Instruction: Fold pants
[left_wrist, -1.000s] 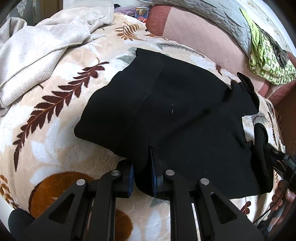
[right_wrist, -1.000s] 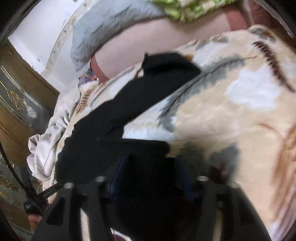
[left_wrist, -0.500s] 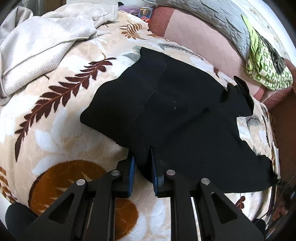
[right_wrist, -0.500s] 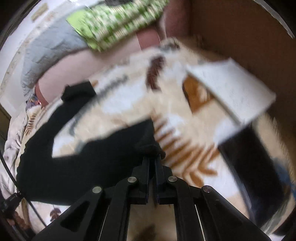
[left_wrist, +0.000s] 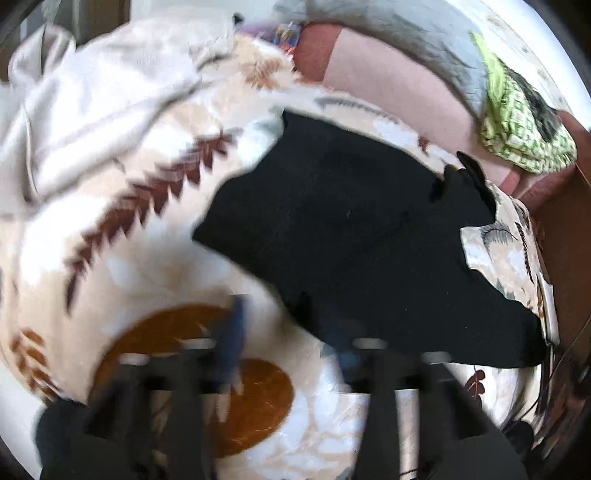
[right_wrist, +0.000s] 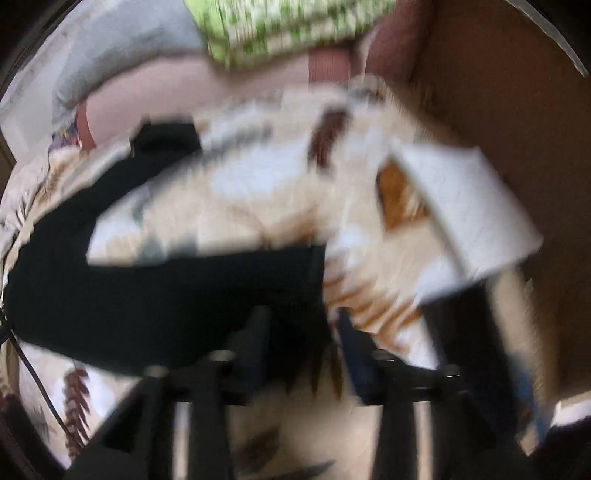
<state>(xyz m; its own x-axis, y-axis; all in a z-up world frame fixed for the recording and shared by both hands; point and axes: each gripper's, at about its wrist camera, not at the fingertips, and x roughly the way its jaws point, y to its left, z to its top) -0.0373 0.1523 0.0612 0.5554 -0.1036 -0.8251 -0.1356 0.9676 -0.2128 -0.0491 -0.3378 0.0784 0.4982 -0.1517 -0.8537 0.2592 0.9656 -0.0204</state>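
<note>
The black pants (left_wrist: 362, 236) lie folded and flat on the leaf-patterned blanket (left_wrist: 110, 229). In the blurred left wrist view my left gripper (left_wrist: 291, 343) hovers at their near edge; its jaws are opening and only blanket shows between them. In the right wrist view the pants (right_wrist: 166, 295) stretch to the left, one end reaching the right gripper (right_wrist: 303, 336). Its jaws are opening too. The cloth's end lies loose in the gap, and the pads are not pressing on it.
A cream towel (left_wrist: 92, 110) is bunched at the far left of the bed. A green patterned cloth (left_wrist: 524, 129) and a grey quilt (left_wrist: 388, 37) lie along the far side. A white sheet of paper (right_wrist: 472, 214) sits by the brown wooden board (right_wrist: 517, 110).
Both grippers have let go of the pants' edge and their jaws have spread apart. The right gripper has swung toward the pants' right end; the left has drawn back a little.
</note>
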